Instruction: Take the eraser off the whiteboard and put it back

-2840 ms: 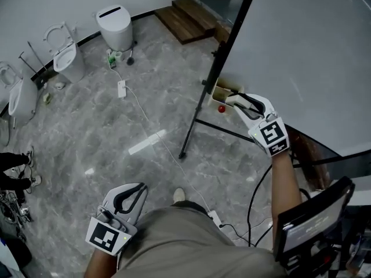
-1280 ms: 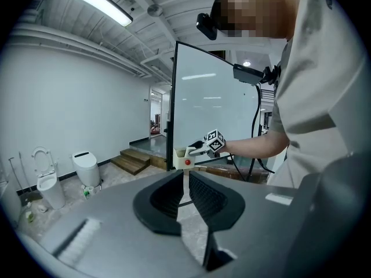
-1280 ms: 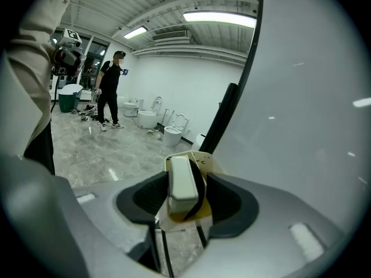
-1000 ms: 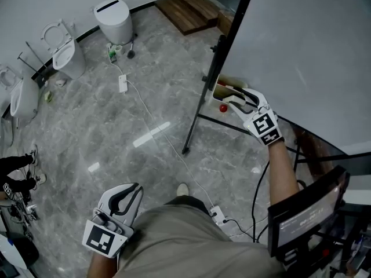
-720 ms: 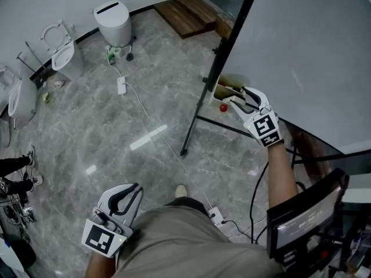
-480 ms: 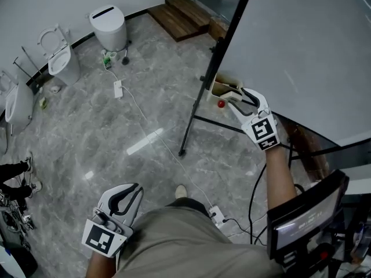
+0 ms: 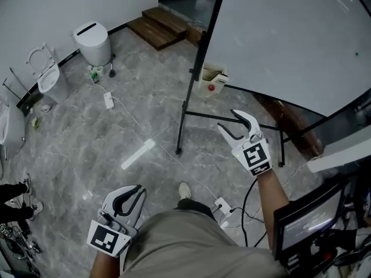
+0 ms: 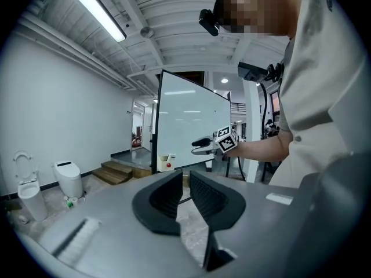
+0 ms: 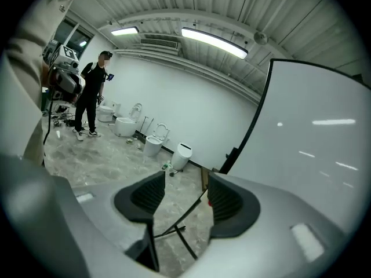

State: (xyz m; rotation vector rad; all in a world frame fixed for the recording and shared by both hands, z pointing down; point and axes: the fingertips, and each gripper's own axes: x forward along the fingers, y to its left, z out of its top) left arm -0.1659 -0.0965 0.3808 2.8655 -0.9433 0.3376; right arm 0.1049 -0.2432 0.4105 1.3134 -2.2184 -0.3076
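The whiteboard (image 7: 290,39) stands on a black easel (image 7: 188,91) at the upper right. A cream holder box (image 7: 211,79) with a red round thing on it hangs at the board's lower left corner. I cannot make out the eraser. My right gripper (image 7: 227,120) hangs over the floor, below and right of the box, open with nothing between its jaws. It looks along them (image 9: 185,184) towards the easel. My left gripper (image 7: 139,190) sits low by the person's waist. Its jaws (image 8: 186,181) are shut on nothing and point at the board (image 8: 185,126).
Several toilets (image 7: 46,77) and a white unit (image 7: 93,42) line the left wall, with wooden steps (image 7: 159,28) at the back. A cable and a power strip (image 7: 223,204) lie on the grey floor. A monitor (image 7: 307,225) stands at the bottom right. A person (image 9: 93,94) stands far off.
My right gripper has drawn back from the holder box at the board's corner, towards the person and lower. The head view has swung, showing more of the whiteboard. The left gripper has stayed put.
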